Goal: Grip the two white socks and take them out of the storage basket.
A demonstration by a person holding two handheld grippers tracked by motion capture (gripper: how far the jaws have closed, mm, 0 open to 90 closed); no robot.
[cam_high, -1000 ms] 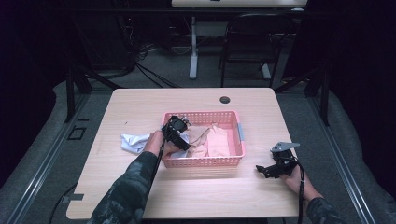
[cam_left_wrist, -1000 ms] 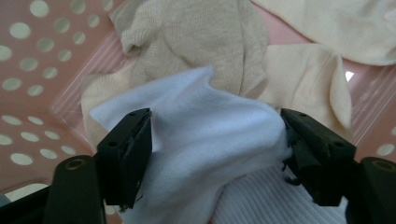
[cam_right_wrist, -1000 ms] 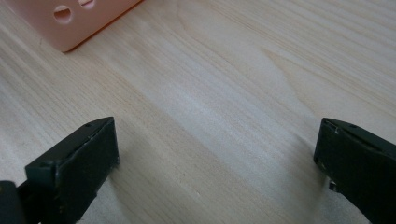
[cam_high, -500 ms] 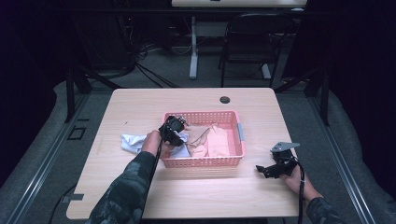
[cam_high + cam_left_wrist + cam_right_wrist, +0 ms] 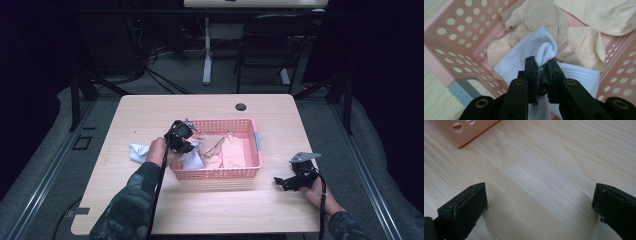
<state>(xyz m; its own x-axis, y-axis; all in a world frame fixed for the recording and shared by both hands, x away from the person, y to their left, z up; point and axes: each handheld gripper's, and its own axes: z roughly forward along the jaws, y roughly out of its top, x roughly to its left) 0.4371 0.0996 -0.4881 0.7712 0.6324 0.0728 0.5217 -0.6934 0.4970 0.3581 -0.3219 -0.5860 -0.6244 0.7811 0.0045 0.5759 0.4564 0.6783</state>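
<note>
Left claw (image 5: 541,75) pinching white sock (image 5: 524,56), pink basket (image 5: 454,32) (corner), right claw (image 5: 539,202) agape

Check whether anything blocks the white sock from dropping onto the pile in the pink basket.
Nothing visible does. The left tool is shut on the white ribbed sock, which already lies over the beige socks inside the pink perforated plastic basket.

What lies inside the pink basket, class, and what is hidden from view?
Inside the pink basket lie beige socks and a white sock, pinched by the left gripper. The socks cover most of the basket floor, so anything beneath them cannot be seen.
</note>
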